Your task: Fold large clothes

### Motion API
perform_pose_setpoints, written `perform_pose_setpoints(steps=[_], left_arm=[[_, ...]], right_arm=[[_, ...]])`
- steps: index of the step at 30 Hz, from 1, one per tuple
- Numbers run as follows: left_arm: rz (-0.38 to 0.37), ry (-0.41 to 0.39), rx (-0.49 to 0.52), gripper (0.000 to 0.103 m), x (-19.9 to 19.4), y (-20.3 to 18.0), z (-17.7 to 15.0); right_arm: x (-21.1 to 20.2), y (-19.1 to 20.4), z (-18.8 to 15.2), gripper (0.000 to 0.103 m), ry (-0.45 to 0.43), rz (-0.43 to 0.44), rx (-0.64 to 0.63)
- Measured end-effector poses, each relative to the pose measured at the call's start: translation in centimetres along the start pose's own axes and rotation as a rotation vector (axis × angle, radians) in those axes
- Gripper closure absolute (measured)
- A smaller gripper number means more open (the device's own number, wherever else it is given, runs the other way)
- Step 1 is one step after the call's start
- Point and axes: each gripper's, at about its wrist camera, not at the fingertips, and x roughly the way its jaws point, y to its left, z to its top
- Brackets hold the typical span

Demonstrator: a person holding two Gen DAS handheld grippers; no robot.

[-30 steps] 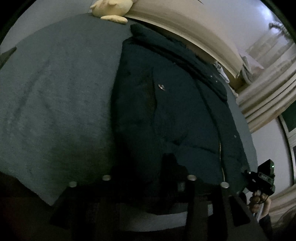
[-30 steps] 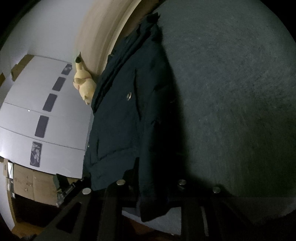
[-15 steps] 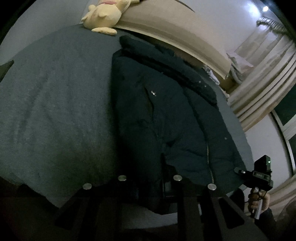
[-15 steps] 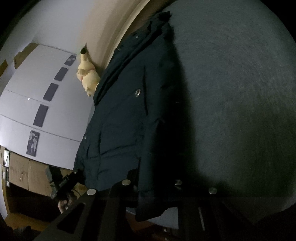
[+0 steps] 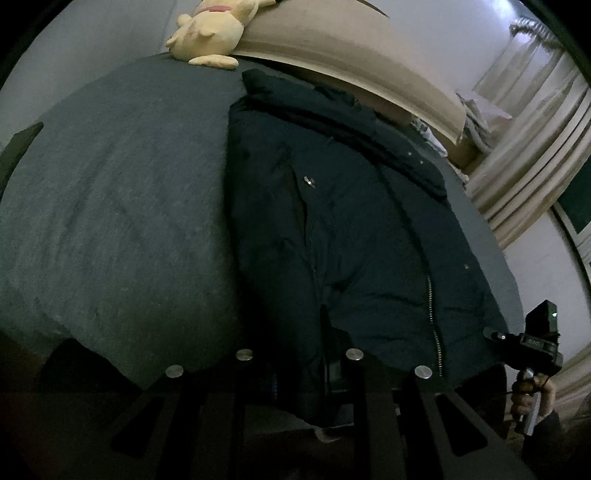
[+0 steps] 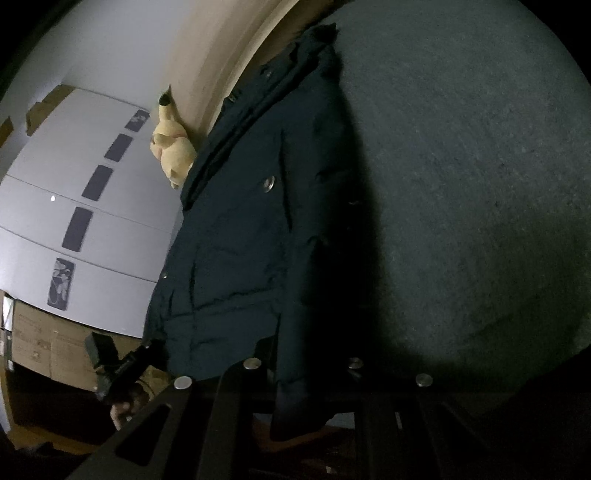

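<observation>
Both claws are clamped on the near hem of the dark padded jacket (image 5: 351,229), which lies lengthwise on the grey bedspread (image 5: 110,206) with its collar toward the headboard (image 5: 351,55). The left gripper (image 5: 299,373) and right gripper (image 6: 303,376) each pinch a thin bite of bulky cloth; the slick shell could slip free on lifting, or one side could rise faster and skew the fold. Farther off, a swung hem might knock the plush toy (image 5: 210,33).
</observation>
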Motion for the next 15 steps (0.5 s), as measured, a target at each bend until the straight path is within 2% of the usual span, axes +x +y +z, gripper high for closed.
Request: perform_pose_setpoints(steps=[15], left_arm=[[0.037, -0.001, 0.064, 0.086, -0.8, 0.0, -0.6]], right_arm=[[-0.1, 1.3, -0.4, 0.089, 0.02, -0.03, -0.045]])
